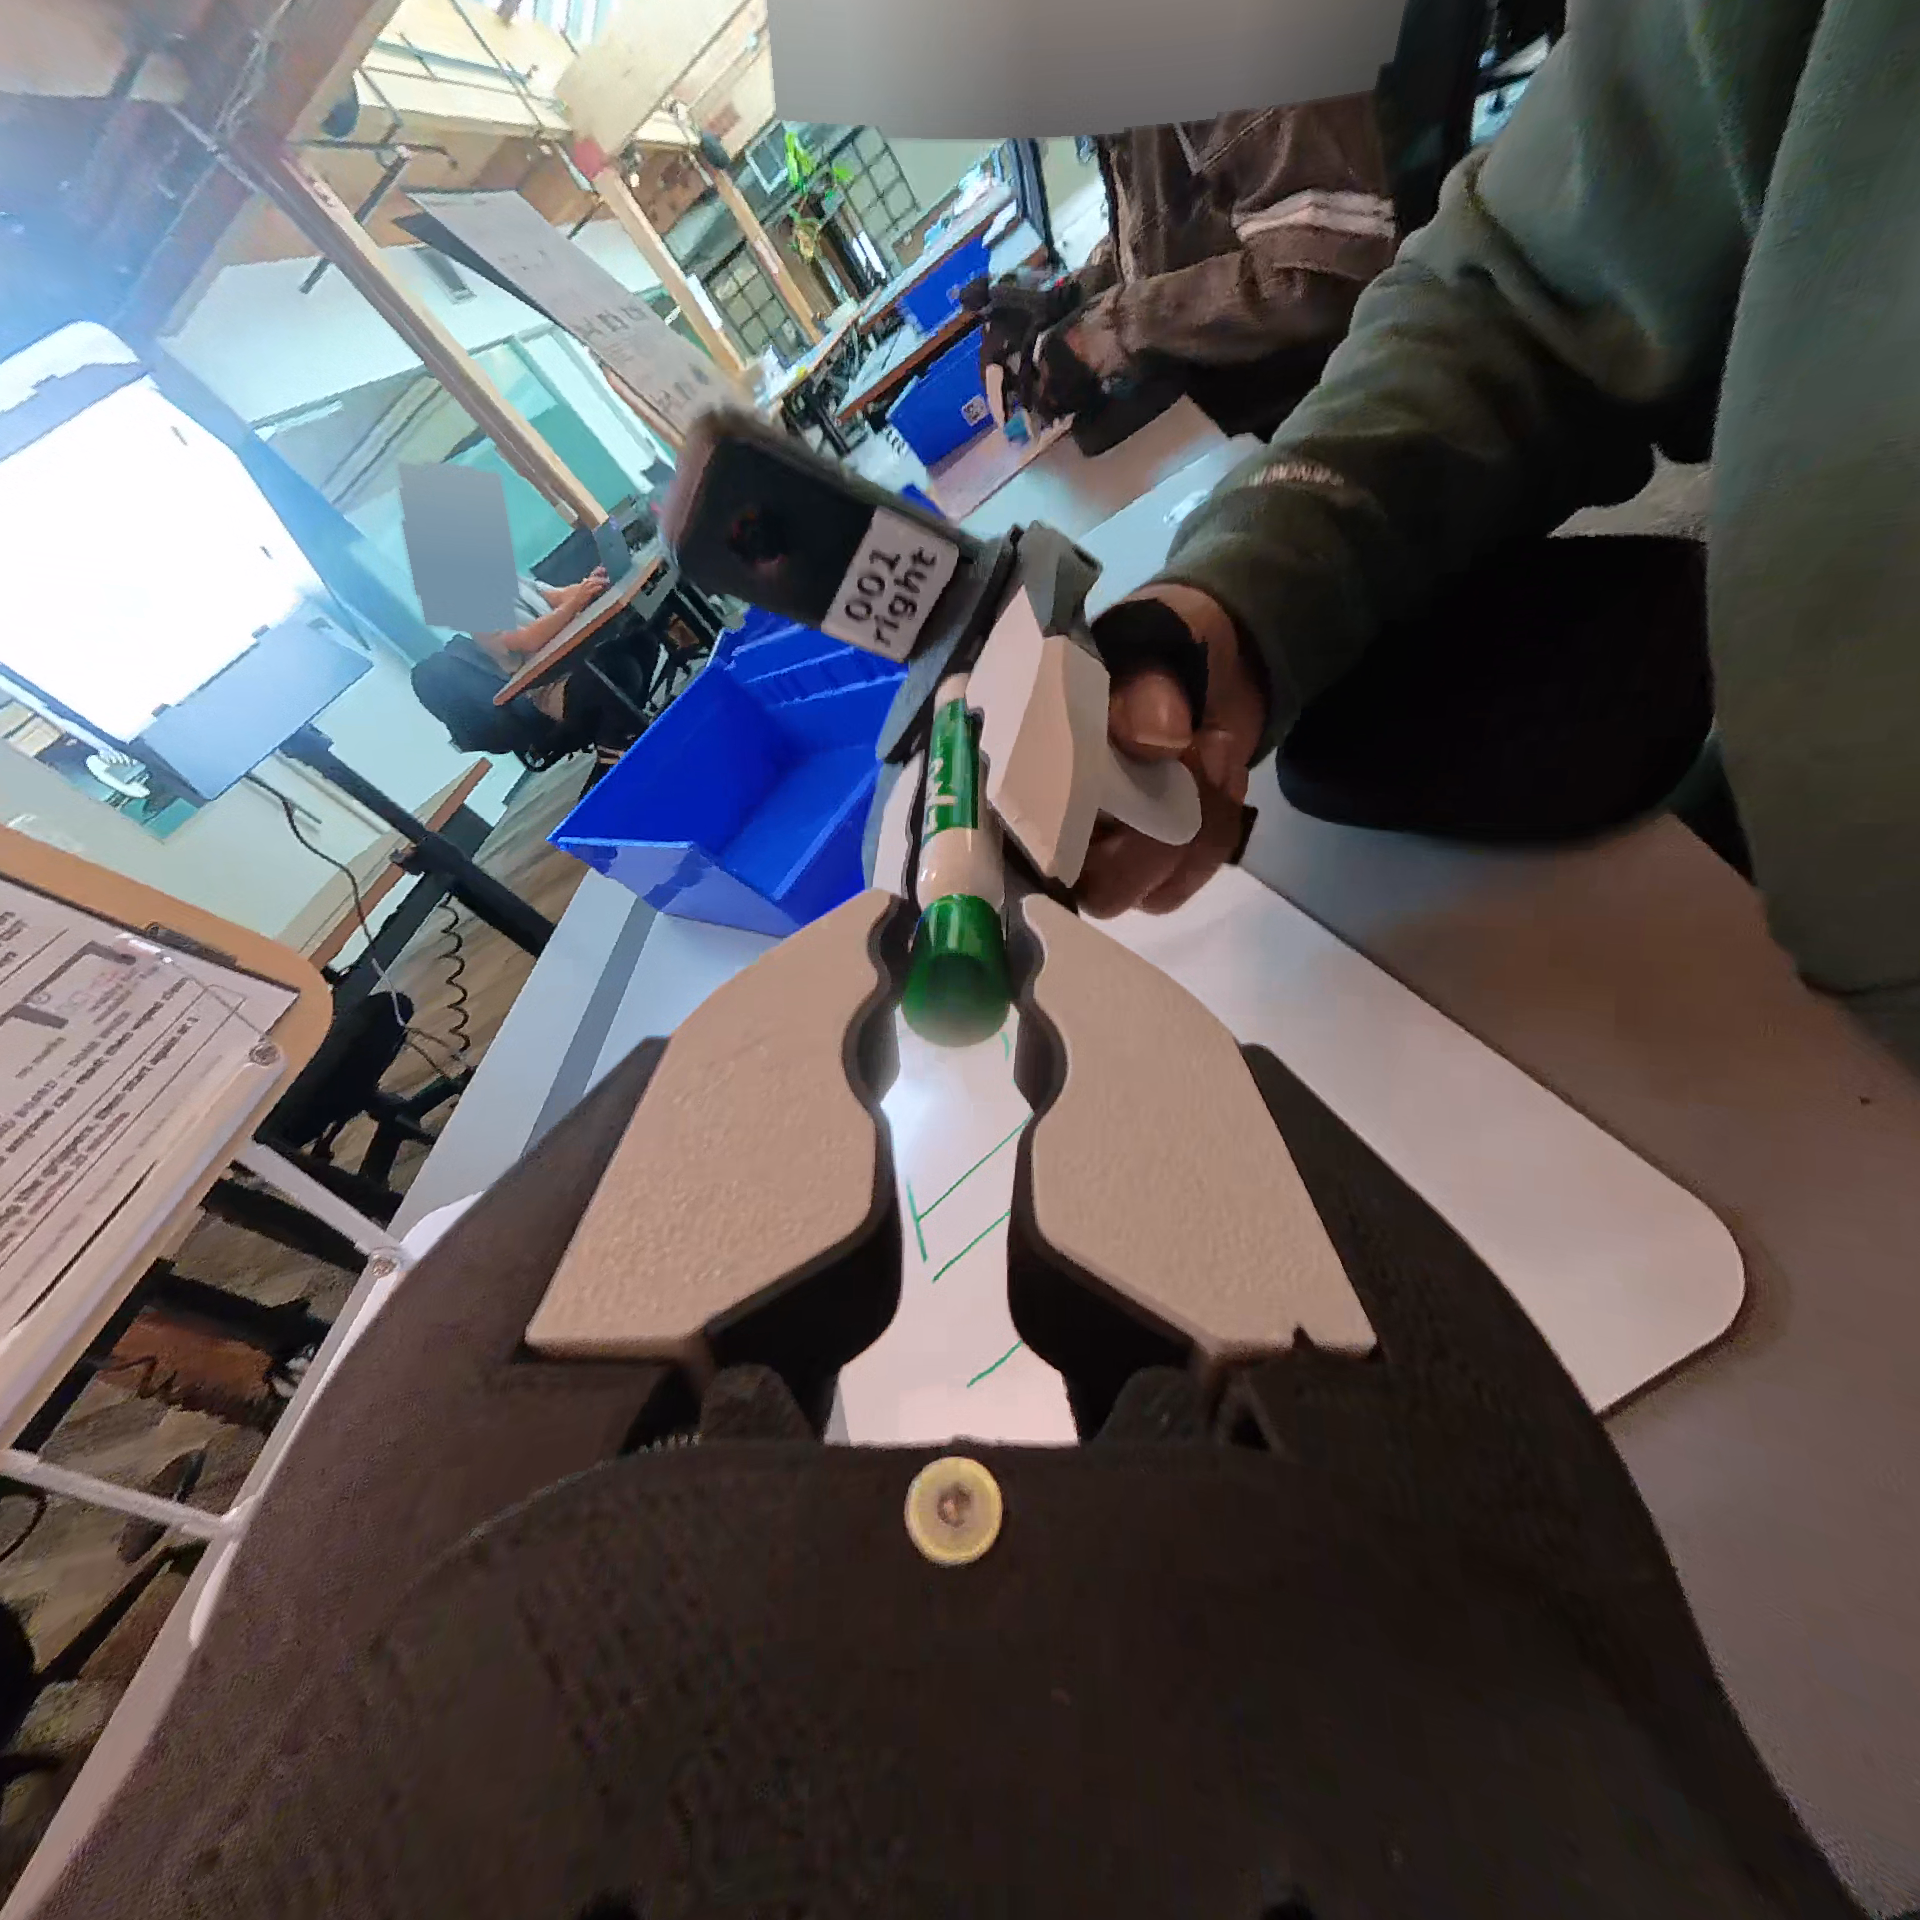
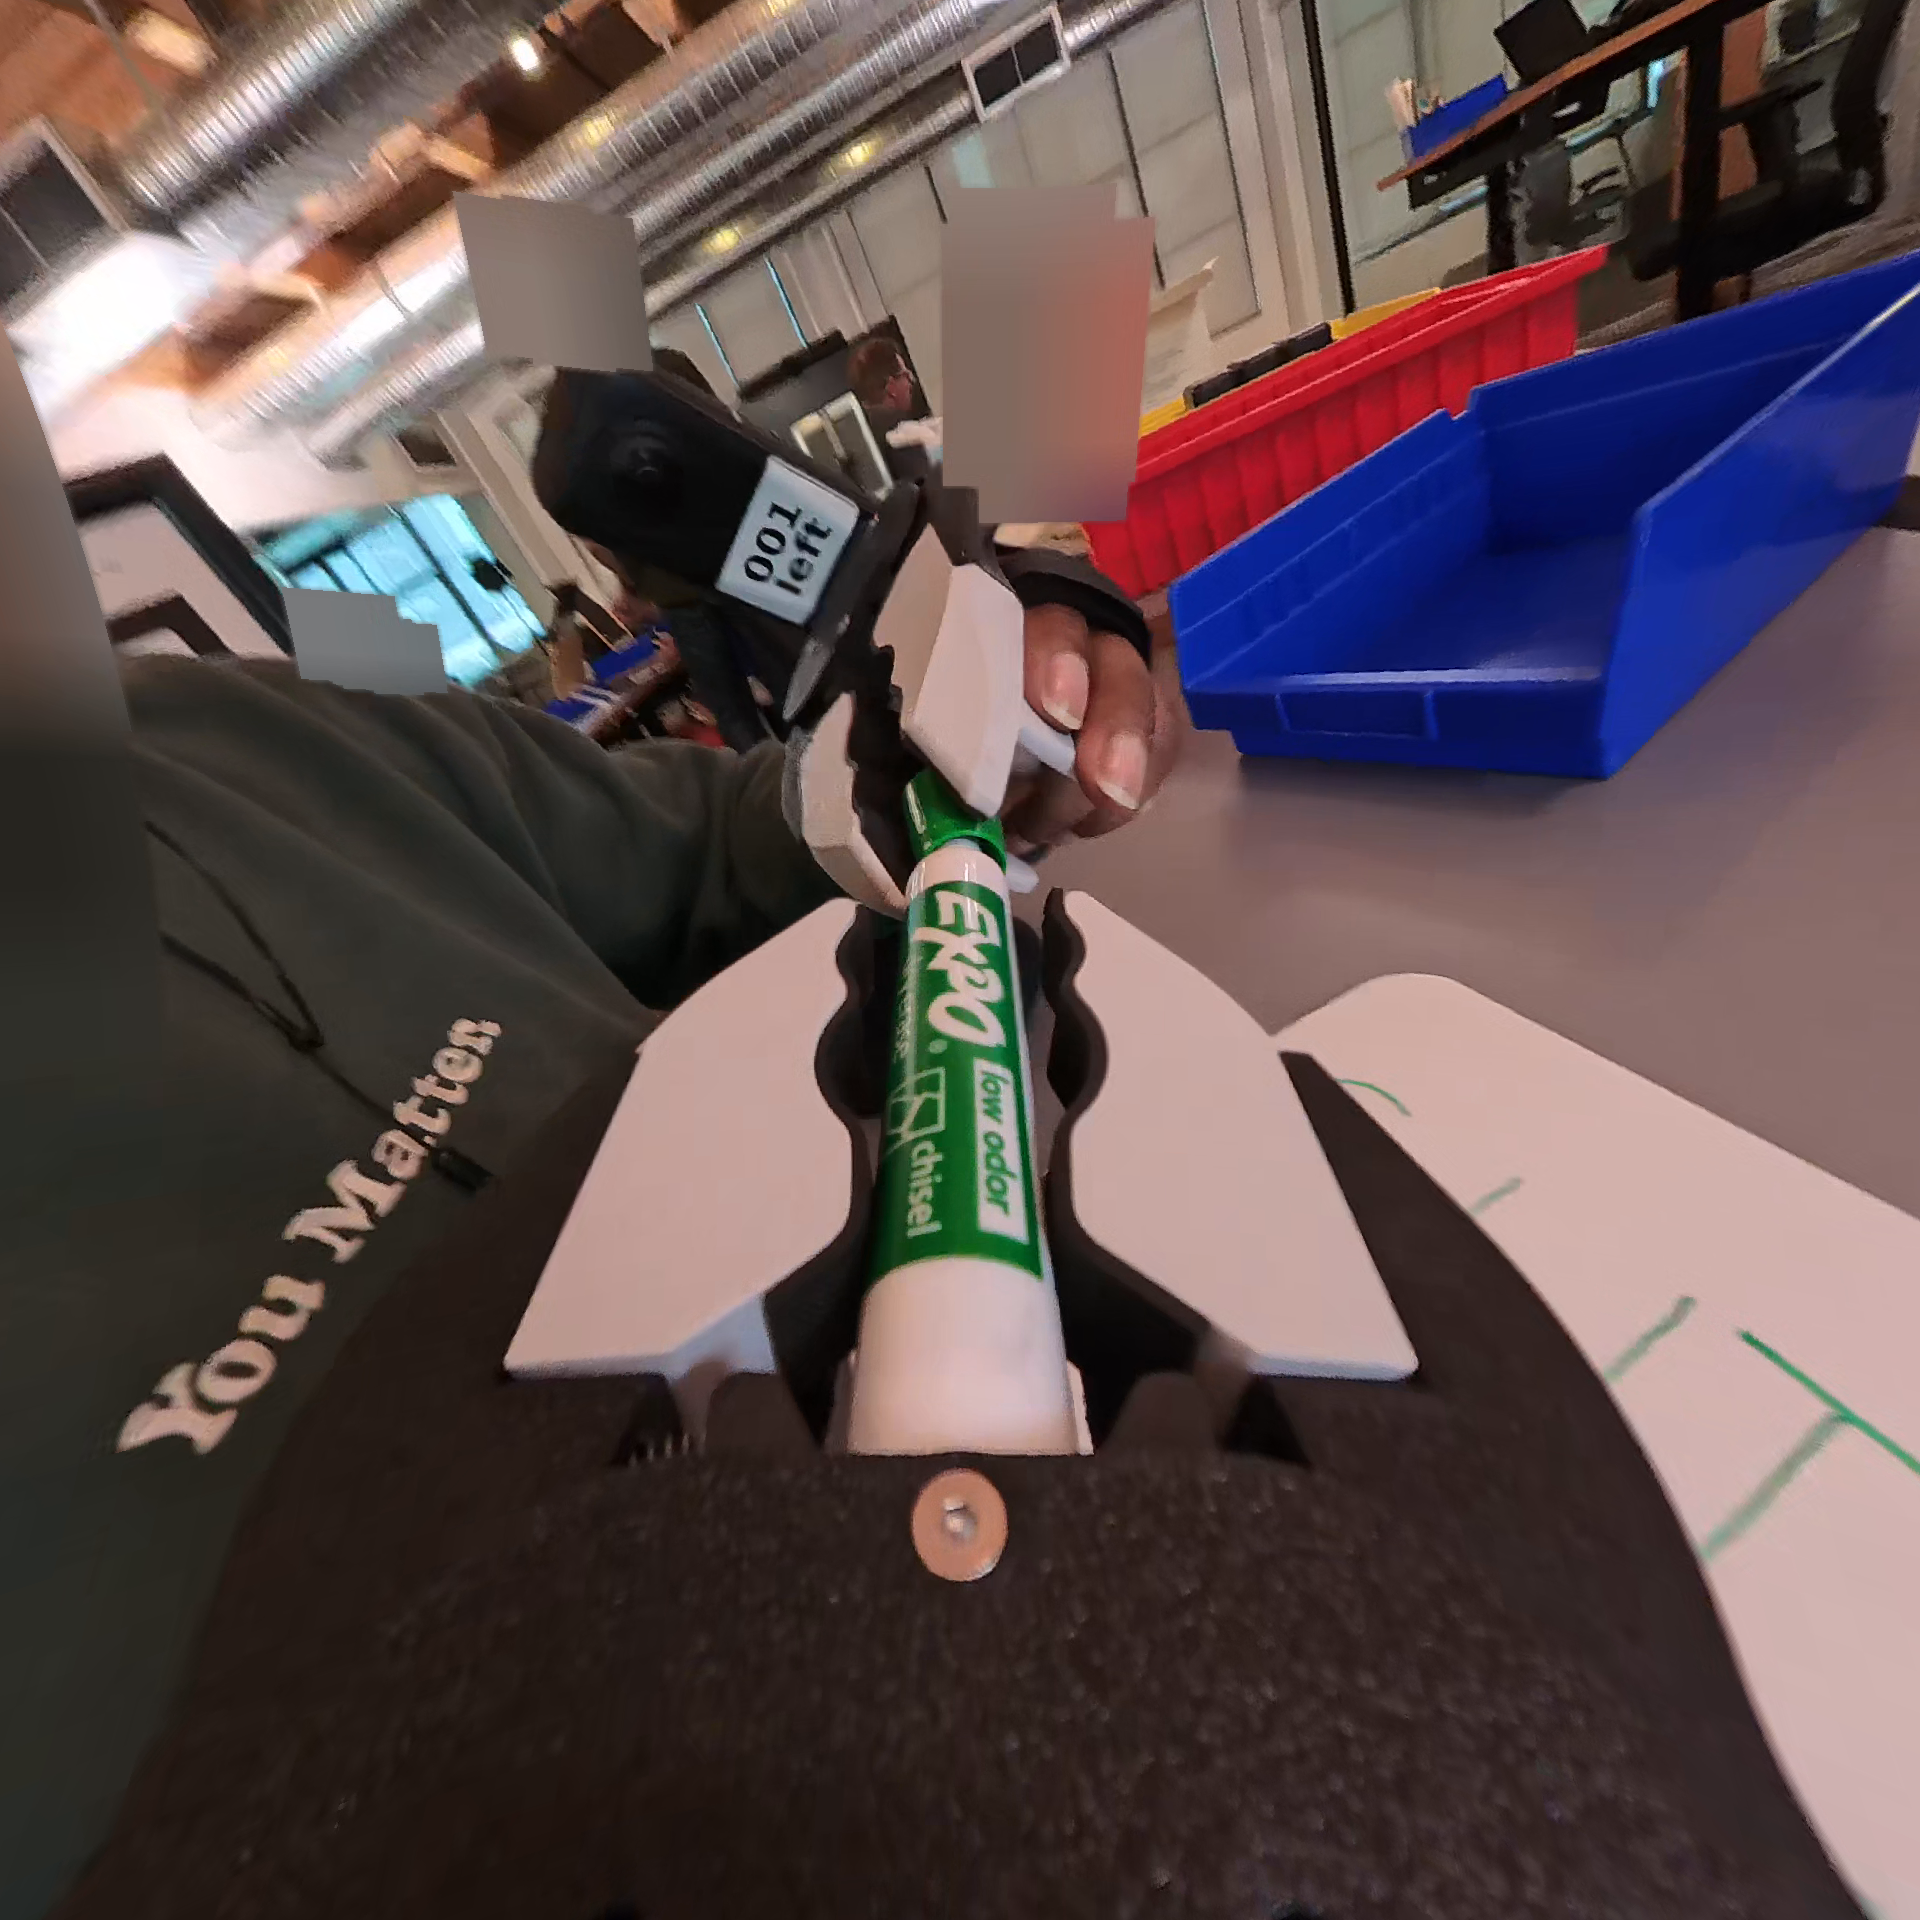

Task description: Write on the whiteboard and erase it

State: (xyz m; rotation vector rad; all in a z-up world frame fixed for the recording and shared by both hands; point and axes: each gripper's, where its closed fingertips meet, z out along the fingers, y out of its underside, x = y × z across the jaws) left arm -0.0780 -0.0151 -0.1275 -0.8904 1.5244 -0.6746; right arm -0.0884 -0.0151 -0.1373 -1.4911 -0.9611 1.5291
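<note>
So in the left wrist view, the left gripper (image 1: 954, 997) has its jaws closed down narrow on the green cap (image 1: 954, 971) of the dry-erase marker (image 1: 951, 800), right at the tips, and the marker's long axis runs pretty much straight away from the camera into the right gripper (image 1: 1023, 769) across from it. Under the jaws you can see the whiteboard (image 1: 1455, 1195) lying flat on the grey desk (image 1: 1558, 935), with green strokes (image 1: 966, 1195) already drawn on it, so my guess is the writing part is done or partly done and the cap is going back on (or coming off, can't really tell which). A blue bin (image 1: 727, 810) sits further back on the desk. Now the right wrist view: the right gripper (image 2: 951, 1039) has its jaws clamped around the white-and-green barrel of the marker (image 2: 956, 1143), which lies along the jaws and points straight forward at the left gripper (image 2: 914, 821), whose jaws pinch the capped end. The whiteboard (image 2: 1558, 1195) is down to the right, with a blue bin (image 2: 1558, 582) and a red bin (image 2: 1351, 395) behind. The whole thing turns on both grippers being lined up on that one axis, so any push or pull has to go straight along the marker. No eraser in view that I can spot.
</note>
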